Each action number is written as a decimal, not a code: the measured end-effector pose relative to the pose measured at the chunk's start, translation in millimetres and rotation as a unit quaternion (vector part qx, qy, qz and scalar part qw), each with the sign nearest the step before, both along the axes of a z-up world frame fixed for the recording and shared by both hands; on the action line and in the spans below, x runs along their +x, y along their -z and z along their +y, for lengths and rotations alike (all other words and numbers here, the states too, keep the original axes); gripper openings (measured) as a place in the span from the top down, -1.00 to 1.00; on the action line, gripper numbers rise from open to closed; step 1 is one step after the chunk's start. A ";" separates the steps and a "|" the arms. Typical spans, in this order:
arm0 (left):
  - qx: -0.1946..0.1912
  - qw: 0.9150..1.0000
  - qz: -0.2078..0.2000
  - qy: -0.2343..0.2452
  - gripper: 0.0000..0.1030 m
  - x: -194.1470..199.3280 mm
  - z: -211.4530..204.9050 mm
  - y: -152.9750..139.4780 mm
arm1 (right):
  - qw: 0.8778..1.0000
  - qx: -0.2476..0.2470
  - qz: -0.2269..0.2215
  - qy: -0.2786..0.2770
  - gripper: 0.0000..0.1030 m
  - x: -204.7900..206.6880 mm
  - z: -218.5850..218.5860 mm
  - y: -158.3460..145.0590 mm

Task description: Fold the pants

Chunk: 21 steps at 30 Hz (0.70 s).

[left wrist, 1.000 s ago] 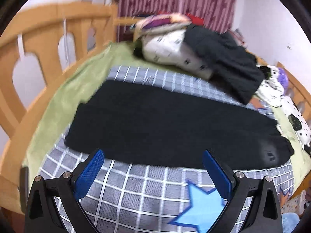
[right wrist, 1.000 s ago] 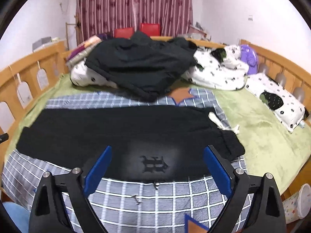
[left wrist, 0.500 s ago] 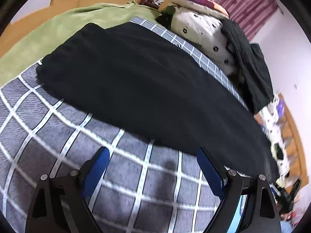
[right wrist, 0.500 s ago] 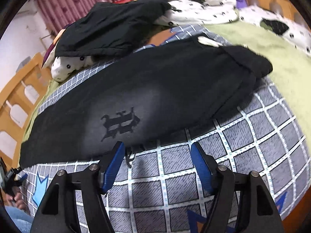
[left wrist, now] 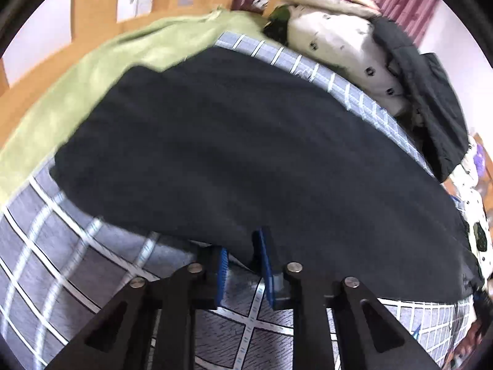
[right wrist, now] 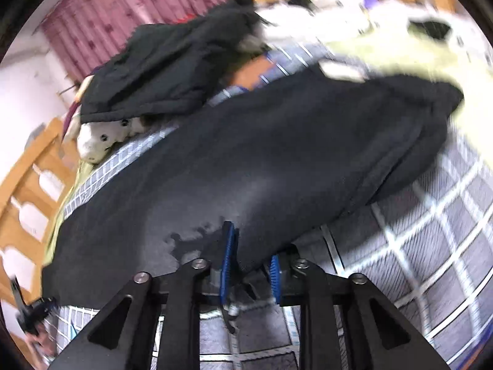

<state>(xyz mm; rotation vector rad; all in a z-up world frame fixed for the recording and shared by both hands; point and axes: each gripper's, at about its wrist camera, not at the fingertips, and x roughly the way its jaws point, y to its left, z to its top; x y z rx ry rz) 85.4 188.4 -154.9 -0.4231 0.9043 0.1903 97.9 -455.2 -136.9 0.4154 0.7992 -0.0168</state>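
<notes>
Black pants (left wrist: 246, 154) lie flat lengthwise on a grey checked blanket (left wrist: 77, 246). My left gripper (left wrist: 243, 246) is at their near edge, towards the leg end. Its jaws are closing and a fold of the black cloth is pinched between the blue pads (left wrist: 222, 271). In the right wrist view the same pants (right wrist: 277, 169) show a dark printed logo (right wrist: 191, 240) and a bunched waist at the far right. My right gripper (right wrist: 251, 246) is at the near edge beside the logo, its jaws closing with cloth bunched between the blue pads (right wrist: 228, 262).
A green sheet (left wrist: 92, 71) and a wooden bed rail (left wrist: 92, 6) lie beyond the leg end. A spotted white quilt (left wrist: 339, 49) and a black jacket (right wrist: 172, 67) are piled along the far side. A pink curtain (right wrist: 123, 15) hangs behind.
Both grippers came down to the near edge of the pants. Their jaws went from wide apart to close together with black cloth between the pads. Both views have rolled.
</notes>
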 end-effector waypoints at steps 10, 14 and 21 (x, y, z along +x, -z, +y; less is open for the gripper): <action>0.009 0.992 -0.124 0.004 0.75 25.1 10.2 -94.0 | 0.996 -0.014 -0.070 -0.043 0.66 49.6 9.5 -78.8; 0.053 0.989 -0.135 0.005 0.75 73.2 5.0 -110.6 | 0.996 -0.015 -0.073 -0.044 0.66 90.6 10.1 -93.3; 0.113 0.988 -0.104 0.004 0.75 155.6 -21.6 -83.5 | 0.997 -0.034 -0.053 -0.048 0.64 159.6 14.9 -65.3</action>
